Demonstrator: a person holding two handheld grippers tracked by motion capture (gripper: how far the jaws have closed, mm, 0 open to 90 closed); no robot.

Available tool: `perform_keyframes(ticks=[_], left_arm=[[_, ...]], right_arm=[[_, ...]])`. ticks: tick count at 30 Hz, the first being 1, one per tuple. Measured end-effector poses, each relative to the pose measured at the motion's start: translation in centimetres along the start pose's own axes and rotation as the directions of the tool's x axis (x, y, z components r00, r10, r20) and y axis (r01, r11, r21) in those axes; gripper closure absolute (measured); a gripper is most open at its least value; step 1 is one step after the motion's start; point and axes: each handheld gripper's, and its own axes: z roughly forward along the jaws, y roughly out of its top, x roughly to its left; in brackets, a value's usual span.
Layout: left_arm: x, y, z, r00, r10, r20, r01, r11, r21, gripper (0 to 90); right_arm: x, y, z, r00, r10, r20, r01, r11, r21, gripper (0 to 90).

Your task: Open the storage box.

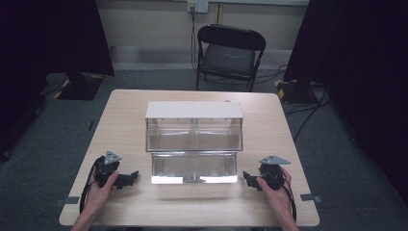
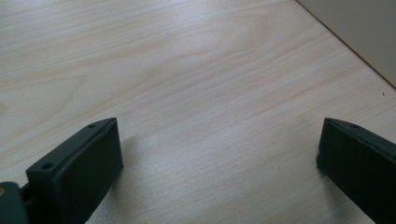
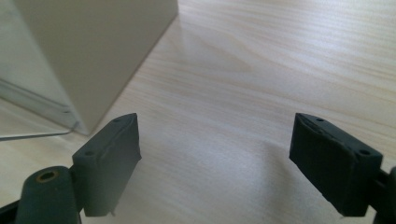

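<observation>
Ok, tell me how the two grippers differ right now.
The left gripper lies left of the clear bin unit, its jaws pointing right; the right gripper lies on the unit's right, jaws pointing left. The right gripper view shows the unit's white side wall close by; the left gripper view shows it farther off. Both are hand-held low over the table, open and holding nothing.

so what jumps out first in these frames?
The clear storage bin with a white top, mid-table, its front drawer tilted open toward the person. Either side of it, a hand-held tool rests on the wooden table: left tool, right tool, both with jaws apart and nothing between them.
</observation>
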Motion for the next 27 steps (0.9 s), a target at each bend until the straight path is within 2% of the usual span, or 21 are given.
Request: perform_keyframes(ticks=[6,8,11,15,21,27], left_arm=[[0.0,0.0,0.0,1.0,0.0,0.0,0.0,1.0,0.0,0.0],[0.0,0.0,0.0,1.0,0.0,0.0,0.0,1.0,0.0,0.0],[0.0,0.1,0.1,1.0,0.002,-0.003,-0.002,1.0,0.003,0.0],[0.0,0.1,0.1,1.0,0.001,-0.001,-0.001,1.0,0.002,0.0],[0.0,0.1,0.1,1.0,0.001,-0.001,-0.001,1.0,0.002,0.0],[0.0,0.1,0.1,1.0,0.001,-0.001,-0.001,1.0,0.002,0.0]], right_arm=[[0.4,0.1,-1.4,0.9957,0.002,-0.092,-0.002,1.0,0.003,17.7],[0.9,0.1,-1.7,0.9943,-0.019,-0.105,0.019,0.9998,-0.001,18.1],[1.6,0.5,-2.3,0.9879,-0.016,-0.155,0.014,0.9998,-0.017,18.2],[2.9,0.4,-2.7,0.978,-0.074,-0.195,0.071,0.9972,-0.025,18.9],[3.7,0.4,-3.1,0.9675,-0.104,-0.23,0.097,0.9944,-0.041,19.0],[4.0,0.3,-2.8,0.9617,-0.111,-0.25,0.102,0.9935,-0.052,19.0]])
